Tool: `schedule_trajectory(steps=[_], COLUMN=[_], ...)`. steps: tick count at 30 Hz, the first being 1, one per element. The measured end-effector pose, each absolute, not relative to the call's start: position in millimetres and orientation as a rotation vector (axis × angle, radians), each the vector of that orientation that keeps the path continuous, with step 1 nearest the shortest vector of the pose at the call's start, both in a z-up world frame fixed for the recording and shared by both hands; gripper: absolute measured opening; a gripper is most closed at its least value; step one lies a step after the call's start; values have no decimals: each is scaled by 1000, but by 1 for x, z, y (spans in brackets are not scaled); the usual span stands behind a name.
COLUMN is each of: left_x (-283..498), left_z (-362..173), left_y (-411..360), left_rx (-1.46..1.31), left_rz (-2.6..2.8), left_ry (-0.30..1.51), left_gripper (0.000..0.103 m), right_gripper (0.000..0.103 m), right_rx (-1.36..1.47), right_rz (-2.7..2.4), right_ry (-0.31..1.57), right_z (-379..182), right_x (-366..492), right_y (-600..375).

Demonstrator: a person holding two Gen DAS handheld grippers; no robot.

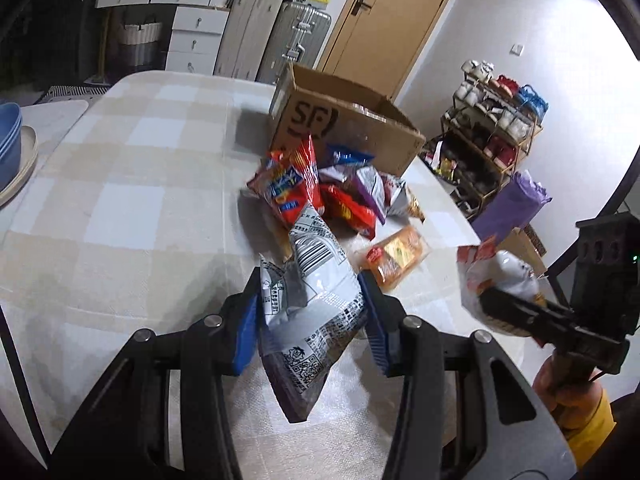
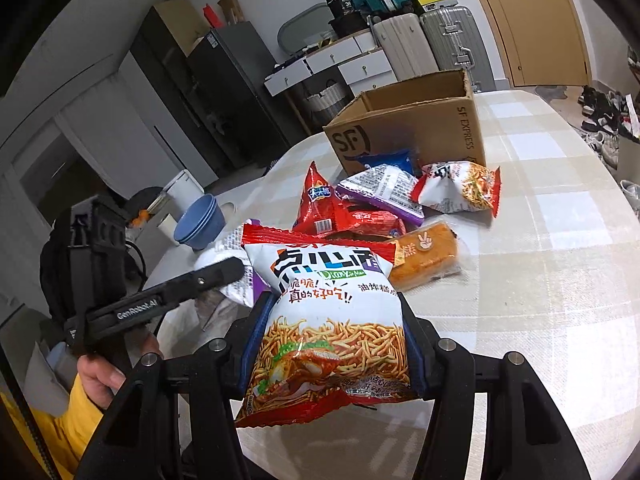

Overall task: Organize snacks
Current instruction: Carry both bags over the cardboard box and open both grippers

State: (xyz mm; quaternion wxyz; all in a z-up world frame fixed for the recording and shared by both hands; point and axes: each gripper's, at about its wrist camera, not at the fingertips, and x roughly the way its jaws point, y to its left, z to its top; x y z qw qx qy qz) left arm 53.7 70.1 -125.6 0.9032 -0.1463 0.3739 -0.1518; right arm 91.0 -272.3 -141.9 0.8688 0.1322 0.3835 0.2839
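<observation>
Here, left gripper [image 1: 310,312] clamped by its blue pads on a silver-and-purple snack bag [image 1: 308,300], back side with printed text and barcode facing up, bag lifted clear of the bench [image 1: 120,200] and hanging down between the fingers; right gripper [image 2: 332,344] clamped on a red-and-white noodle snack bag [image 2: 324,320], front side up, also held above the checked cloth. Seen from the left wrist, right gripper off to the right with its bag blurred, gripped by a hand [image 1: 560,384] in a yellow sleeve; seen from the right wrist, left gripper off to the left, likewise in a hand [image 2: 100,376] with a yellow sleeve. Further along the bench, an open cardboard box [image 2: 408,128] standing upright, flaps up, inside not visible from either view. Just in front of the box, a loose pile of snacks: a red chip bag [image 2: 320,204] tilted up, a purple-edged silver bag [image 2: 380,192] lying on a flat red packet [image 2: 368,218], a blue packet [image 2: 388,160] touching the box wall, a second noodle bag [image 2: 460,188] to the right, an orange cake pack [image 2: 424,258] nearest the grippers and slightly apart from the heap. Blue bowls [image 2: 200,220] stacked at the bench's far left edge, well apart from the snacks
</observation>
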Motion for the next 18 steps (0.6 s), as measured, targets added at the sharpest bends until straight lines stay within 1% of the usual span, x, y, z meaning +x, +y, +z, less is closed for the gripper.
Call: schedule_trajectory(steps=[7,18], left_x=[52,93], left_z=[-99,-22], left_y=[83,82], left_rx=[-324,-313], left_rz=[-353,-445], left_ry=[723,636], left_gripper=[42,42], right_gripper=[58,58], right_rx=[273,320], right_rz=[600,644], right_ry=[759,653], right_z=[-119,-59], right_x=[101,146], right_y=[-268,-283])
